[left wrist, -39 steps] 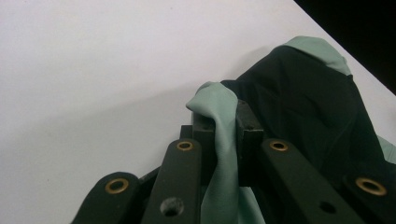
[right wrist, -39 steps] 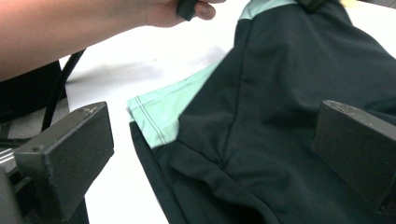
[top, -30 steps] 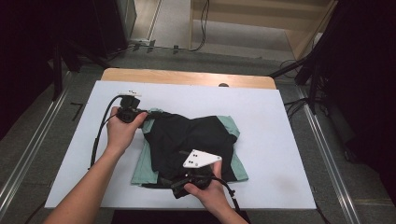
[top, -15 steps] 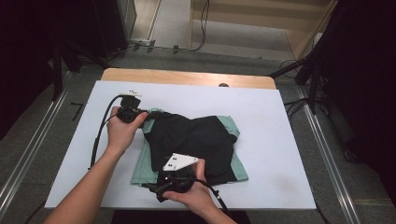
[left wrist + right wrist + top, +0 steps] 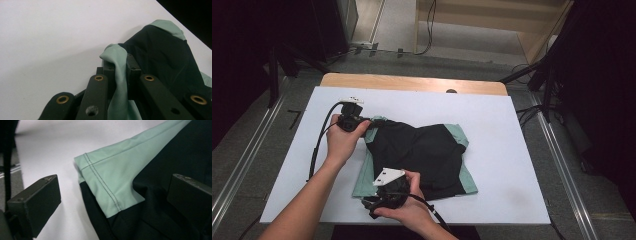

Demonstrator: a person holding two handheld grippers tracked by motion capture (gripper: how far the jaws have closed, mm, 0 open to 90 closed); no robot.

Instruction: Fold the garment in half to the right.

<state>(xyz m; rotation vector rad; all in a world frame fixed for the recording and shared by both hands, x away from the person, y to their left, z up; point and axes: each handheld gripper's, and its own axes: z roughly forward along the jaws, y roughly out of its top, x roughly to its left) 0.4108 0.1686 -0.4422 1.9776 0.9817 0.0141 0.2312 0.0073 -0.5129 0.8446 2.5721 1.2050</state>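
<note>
From the high view, a black and mint-green garment (image 5: 419, 157) lies crumpled mid-way on the white table (image 5: 512, 150), with the left gripper (image 5: 362, 121) at its far-left corner, the right gripper (image 5: 379, 197) at its near-left hem, and grey floor and cables beyond. In the left gripper view the jaws pinch a green fold (image 5: 117, 75). In the right gripper view the jaws stand spread around the stitched hem corner (image 5: 100, 182); I judge this a folding or spreading step, and closing on that corner comes next.

A garment (image 5: 422, 155) lies mid-table (image 5: 512, 130), grippers at its left edge.

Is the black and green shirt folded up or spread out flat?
Folded: the black and mint-green shirt lies bunched, layers overlapping, on the white table.
</note>
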